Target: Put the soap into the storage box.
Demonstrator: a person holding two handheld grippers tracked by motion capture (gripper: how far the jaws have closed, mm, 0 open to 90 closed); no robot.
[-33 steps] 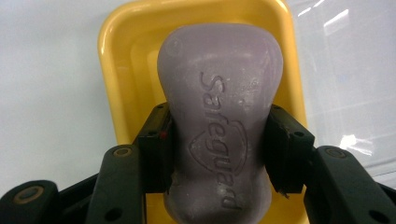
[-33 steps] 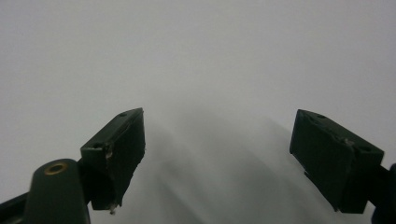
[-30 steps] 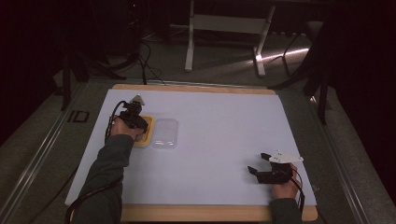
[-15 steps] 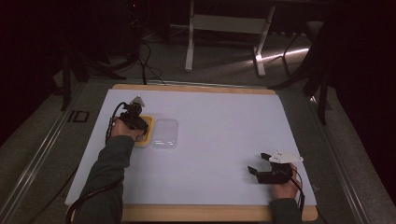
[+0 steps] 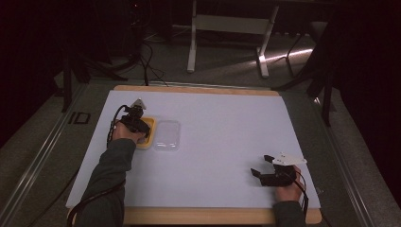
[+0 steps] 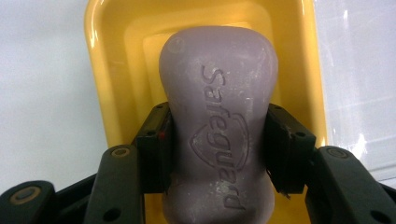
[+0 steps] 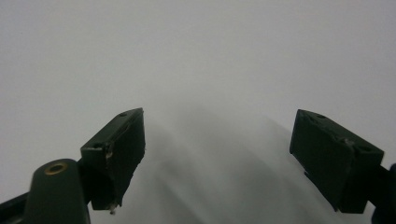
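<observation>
A purple bar of soap [image 6: 217,93] with embossed lettering lies in a yellow soap dish [image 6: 107,70]. My left gripper [image 6: 217,144] is shut on the soap's narrow waist, one pad on each side. Its jaws have just been easing open slightly, and the pads still touch the soap. In the high view the left gripper [image 5: 137,124] sits over the yellow dish [image 5: 147,142] at the sheet's left. My right gripper [image 5: 261,165] rests near the front right, jaws wide open with nothing between them [image 7: 217,149].
A clear plastic lid [image 5: 167,135] lies just right of the yellow dish. A white sheet [image 5: 227,123] covers the wooden board [image 5: 198,216]. Beyond the table are a stand's legs [image 5: 191,56] and cables on a dark floor.
</observation>
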